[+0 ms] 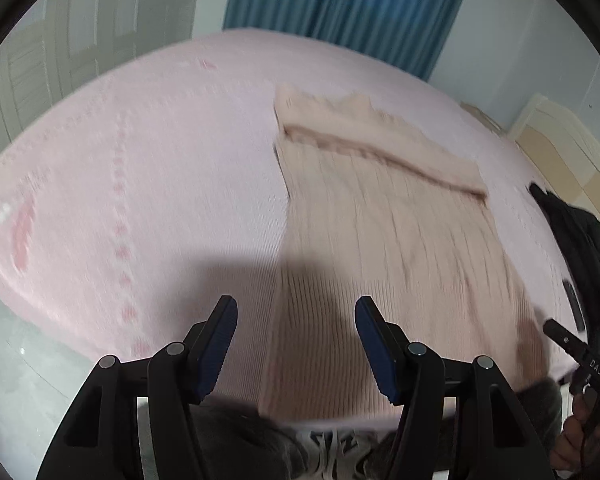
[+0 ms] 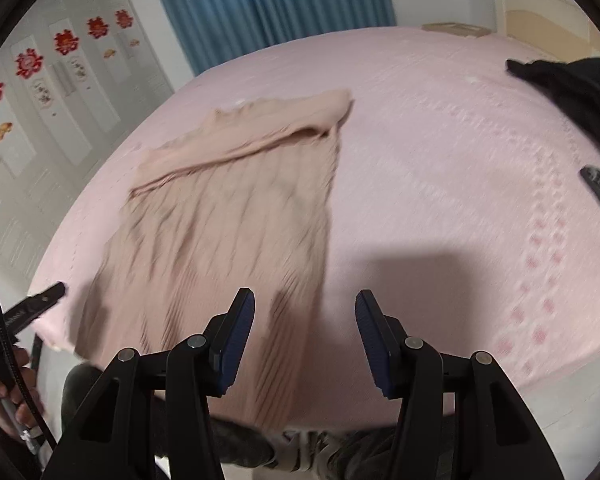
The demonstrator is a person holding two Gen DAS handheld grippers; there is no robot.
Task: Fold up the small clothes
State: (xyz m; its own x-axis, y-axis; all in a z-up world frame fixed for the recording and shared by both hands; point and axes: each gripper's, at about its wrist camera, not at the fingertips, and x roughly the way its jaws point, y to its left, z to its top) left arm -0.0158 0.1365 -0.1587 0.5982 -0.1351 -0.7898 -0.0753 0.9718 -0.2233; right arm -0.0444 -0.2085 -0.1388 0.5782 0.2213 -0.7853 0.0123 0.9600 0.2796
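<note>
Pink sheet covers one bed point(image 1: 140, 184). On it I see one beige ribbed garment point(image 1: 384, 240), lying flat, its far end folded over; one black garment point(image 2: 572, 84) lies apart. My left gripper point(image 1: 296, 344) and right gripper point(image 2: 305, 340) hover, fingers apart, holding nothing.

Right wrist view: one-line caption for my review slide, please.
Open right gripper above a ribbed beige garment spread on a pink bed.

Both claws, left point(image 1: 296, 344) and right point(image 2: 305, 340), agape, empty.
</note>
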